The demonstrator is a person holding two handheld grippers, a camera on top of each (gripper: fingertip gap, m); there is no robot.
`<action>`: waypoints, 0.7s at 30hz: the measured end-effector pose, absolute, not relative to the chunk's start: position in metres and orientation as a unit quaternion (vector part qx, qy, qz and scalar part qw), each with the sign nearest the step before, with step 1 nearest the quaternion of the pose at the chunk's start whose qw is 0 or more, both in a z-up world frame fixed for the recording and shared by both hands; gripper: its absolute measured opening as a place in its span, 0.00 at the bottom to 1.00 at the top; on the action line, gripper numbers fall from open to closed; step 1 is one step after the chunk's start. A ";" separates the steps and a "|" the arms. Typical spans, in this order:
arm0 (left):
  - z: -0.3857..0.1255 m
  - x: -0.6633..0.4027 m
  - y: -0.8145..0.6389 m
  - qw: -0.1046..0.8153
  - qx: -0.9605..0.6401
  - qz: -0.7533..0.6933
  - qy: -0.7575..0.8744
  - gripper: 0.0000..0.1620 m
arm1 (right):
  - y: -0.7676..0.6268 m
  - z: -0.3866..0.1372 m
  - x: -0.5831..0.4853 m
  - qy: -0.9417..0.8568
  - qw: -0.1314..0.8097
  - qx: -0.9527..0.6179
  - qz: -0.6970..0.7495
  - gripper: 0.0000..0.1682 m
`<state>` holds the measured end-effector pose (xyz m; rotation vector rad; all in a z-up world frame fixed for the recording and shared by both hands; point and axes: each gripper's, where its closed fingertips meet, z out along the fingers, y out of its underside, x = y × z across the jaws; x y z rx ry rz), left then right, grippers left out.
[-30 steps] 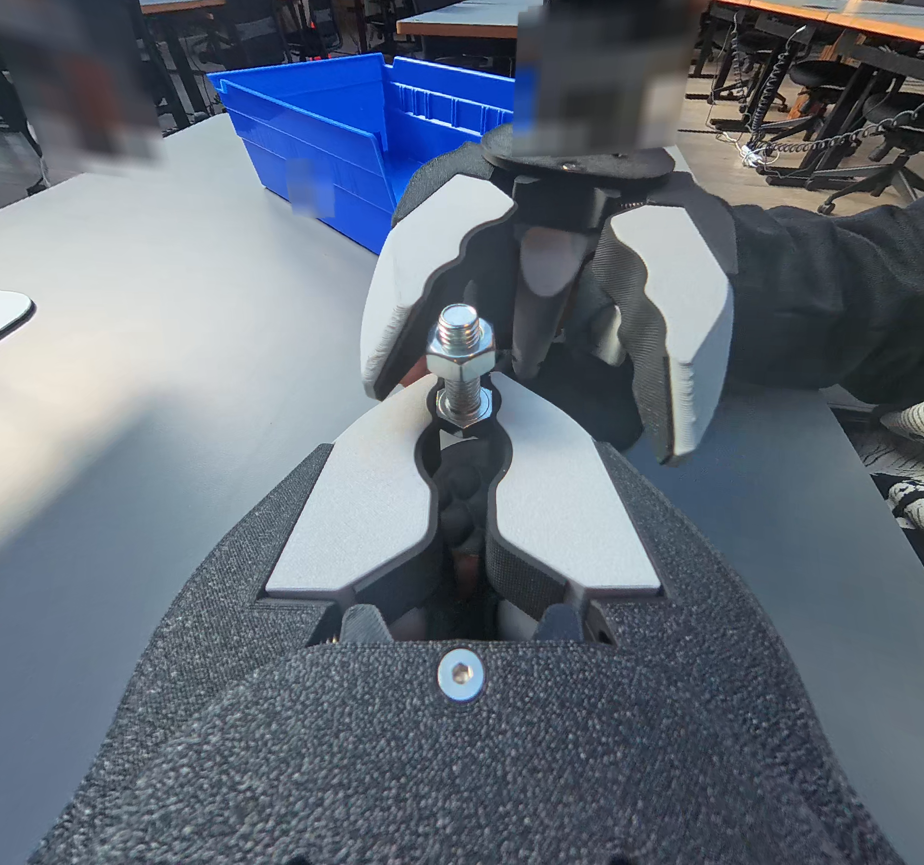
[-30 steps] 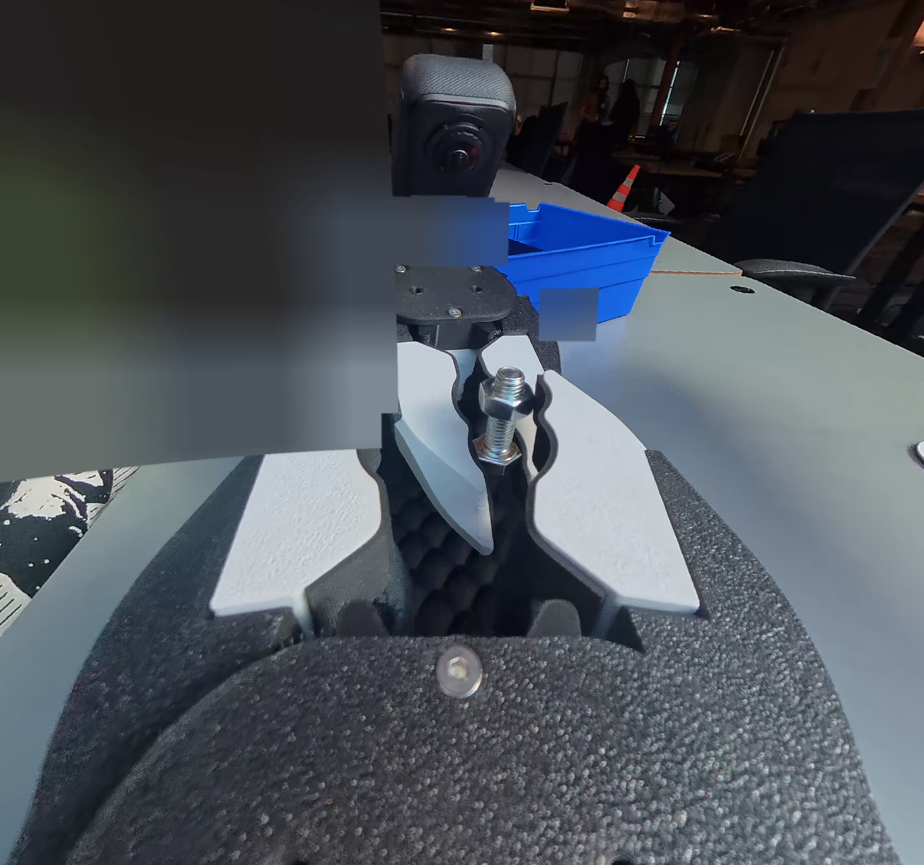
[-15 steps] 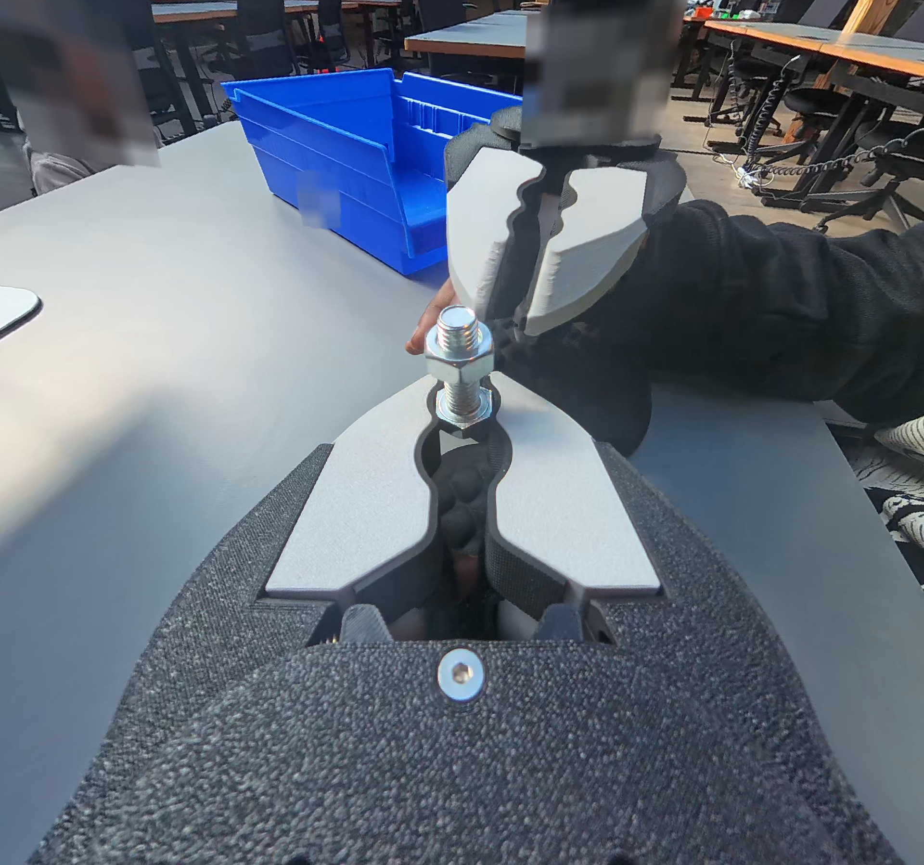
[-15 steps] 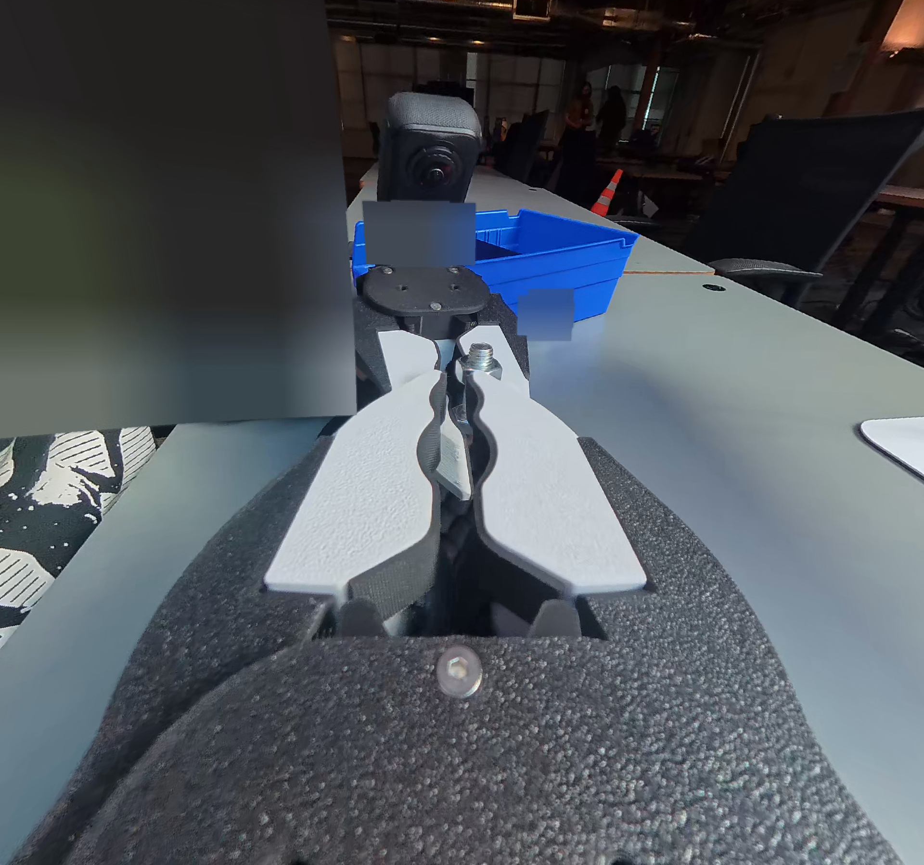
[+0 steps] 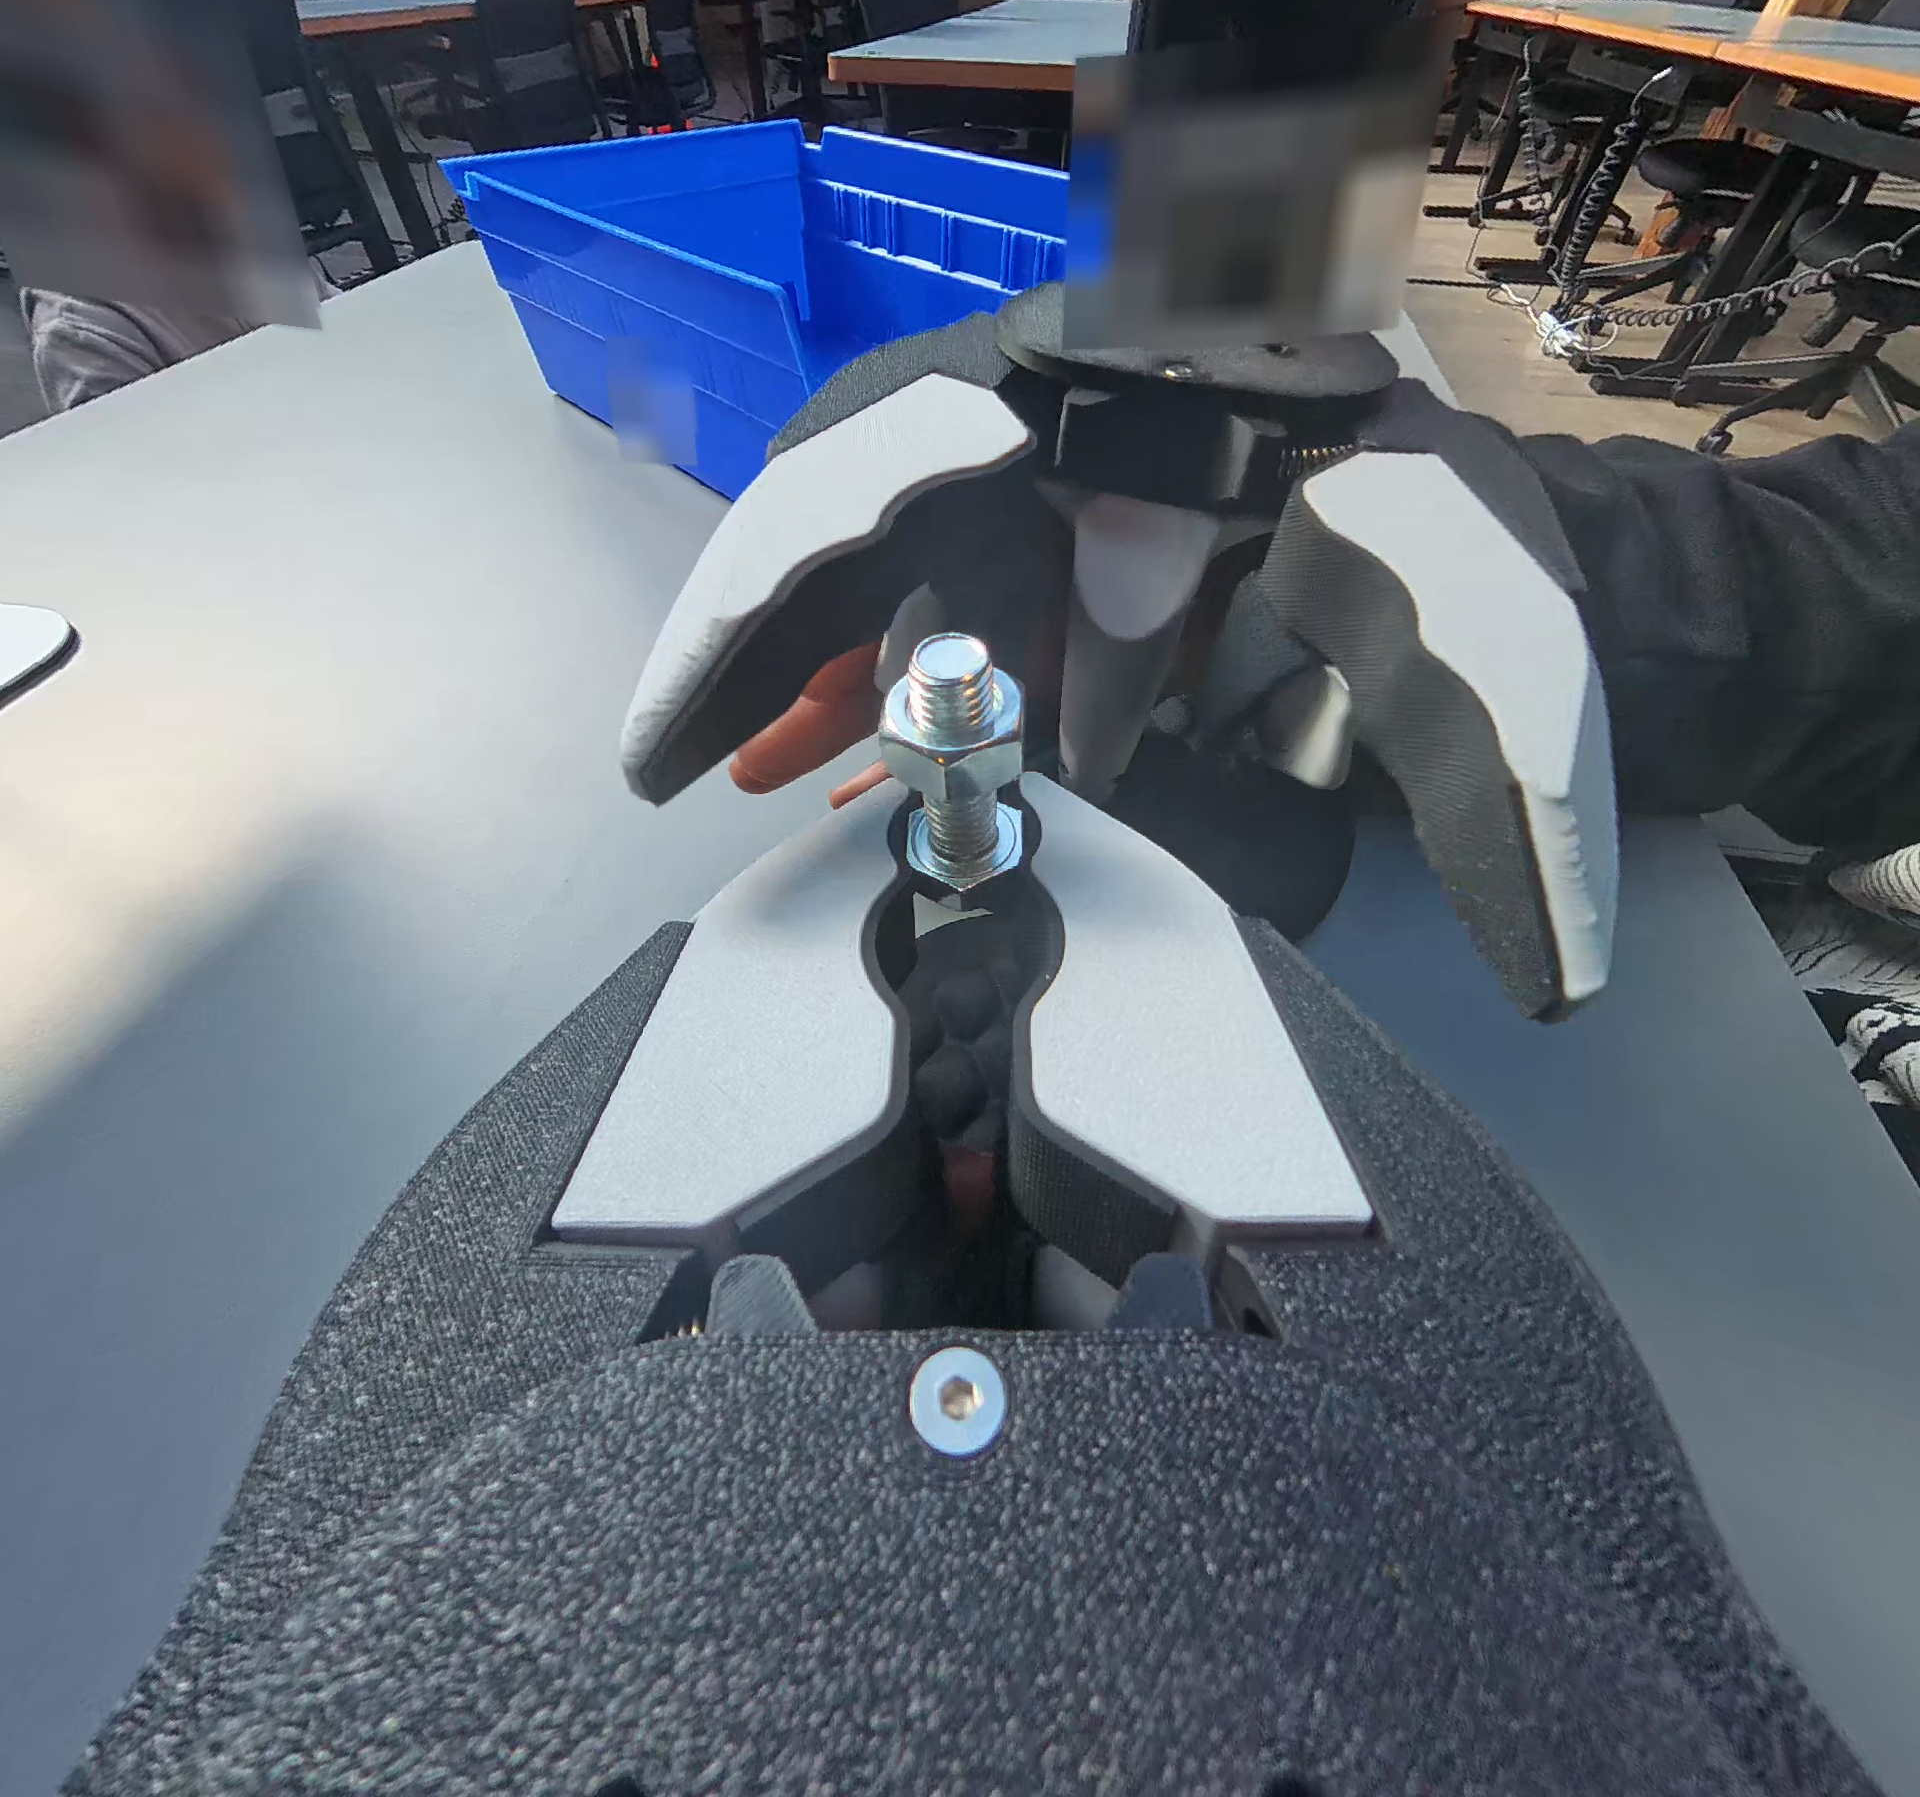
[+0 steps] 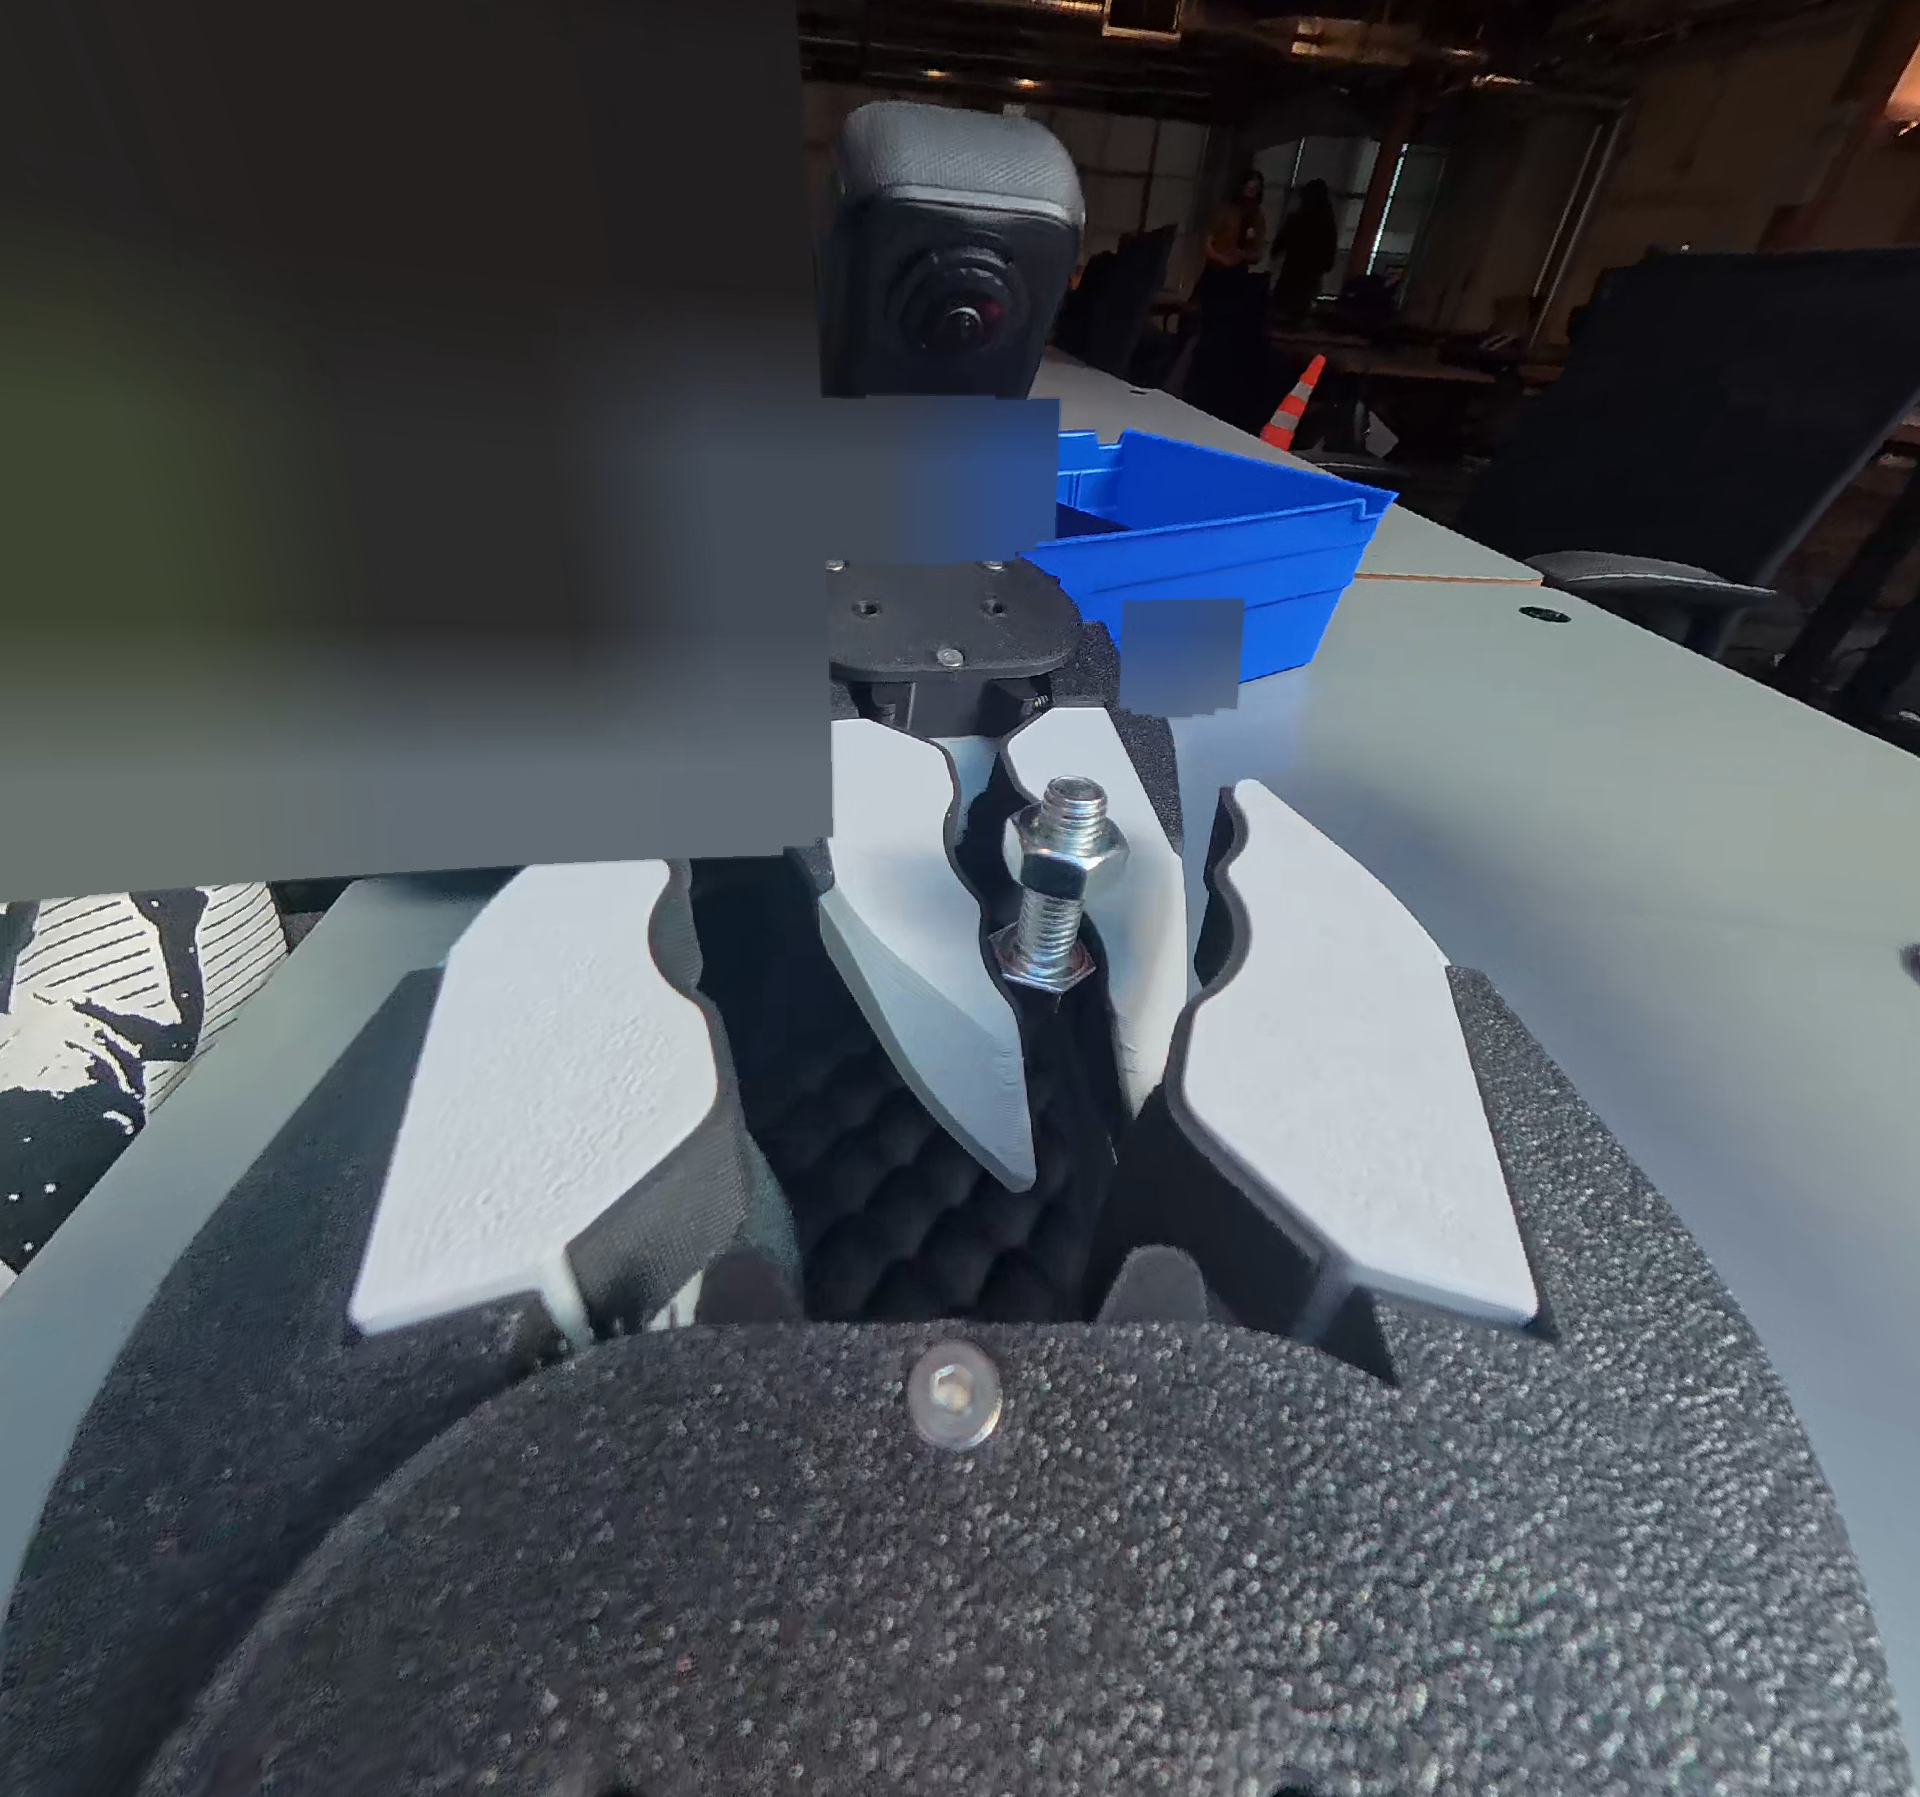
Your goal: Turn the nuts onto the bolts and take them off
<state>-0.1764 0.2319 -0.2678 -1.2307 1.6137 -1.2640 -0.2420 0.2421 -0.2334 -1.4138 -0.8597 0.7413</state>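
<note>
- Your L gripper [image 5: 961,838]: jaws closed tight on the bolt [image 5: 958,817] at its hex head, shank standing upright above the fingertips.
- Nut [image 5: 951,745] sits high on the thread, a few turns below the bolt tip, well above the head.
- Your R gripper [image 6: 1049,937]: jaws spread wide, empty; fingers flank the nut w/o touching it.
- Blue bin [image 5: 727,293] behind on the grey table [image 5: 312,604], apart from both grippers.

Right gripper [image 5: 1101,895] reopened wide since half a second ago | fingers [image 6: 551,1072] again spread either side of nut [image 5: 950,748] | view swung right
</note>
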 end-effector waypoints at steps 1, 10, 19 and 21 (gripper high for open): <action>-0.268 -0.176 0.232 0.366 -0.479 -0.491 0.629 0.09 | 0.242 -0.235 -0.245 -0.379 0.613 -0.616 0.318 0.57; -0.268 -0.176 0.232 0.366 -0.480 -0.492 0.628 0.09 | 0.237 -0.237 -0.241 -0.391 0.601 -0.623 0.313 0.43; -0.266 -0.177 0.234 0.367 -0.482 -0.499 0.620 0.09 | 0.236 -0.233 -0.214 -0.375 0.604 -0.636 0.300 0.18; -0.266 -0.177 0.234 0.367 -0.482 -0.499 0.620 0.08 | 0.233 -0.231 -0.211 -0.382 0.603 -0.631 0.303 0.06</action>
